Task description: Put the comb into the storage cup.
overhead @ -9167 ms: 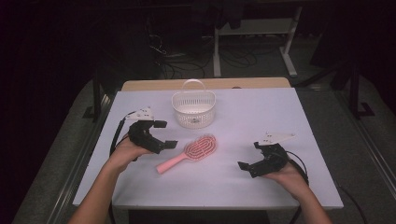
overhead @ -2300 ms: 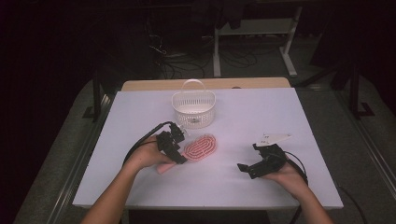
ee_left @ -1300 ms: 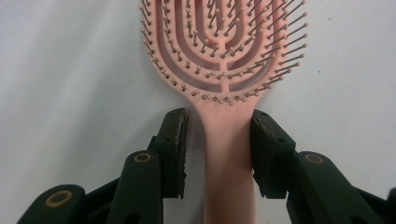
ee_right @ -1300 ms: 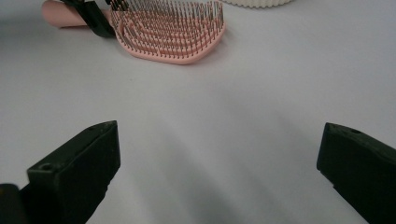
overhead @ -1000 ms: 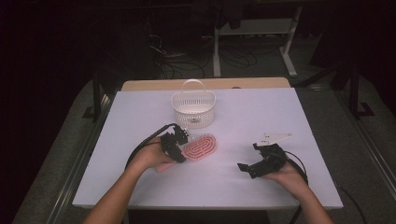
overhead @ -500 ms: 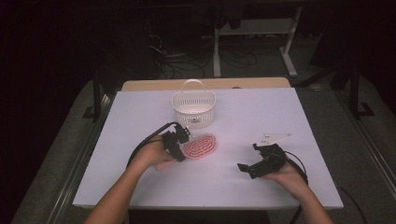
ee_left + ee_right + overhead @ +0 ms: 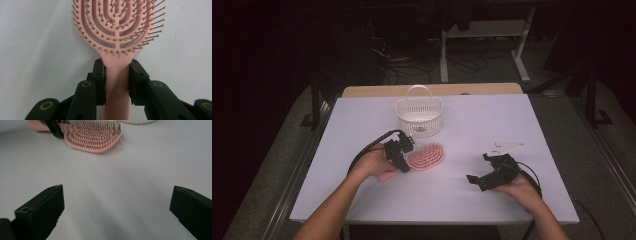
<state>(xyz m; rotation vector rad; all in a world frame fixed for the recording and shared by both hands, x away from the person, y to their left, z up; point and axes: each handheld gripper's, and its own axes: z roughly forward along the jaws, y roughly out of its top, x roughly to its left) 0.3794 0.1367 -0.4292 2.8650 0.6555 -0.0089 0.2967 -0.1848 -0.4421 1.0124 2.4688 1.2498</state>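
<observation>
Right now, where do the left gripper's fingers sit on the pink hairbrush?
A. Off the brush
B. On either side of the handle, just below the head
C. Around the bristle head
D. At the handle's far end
B: in the left gripper view, the left gripper has its fingers pressed on both sides of the pink hairbrush handle, right under the head.

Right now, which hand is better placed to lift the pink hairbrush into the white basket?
Left. The left gripper is already closed on the handle of the hairbrush, near the basket. The right gripper rests open and empty on the table, farther from both.
</observation>
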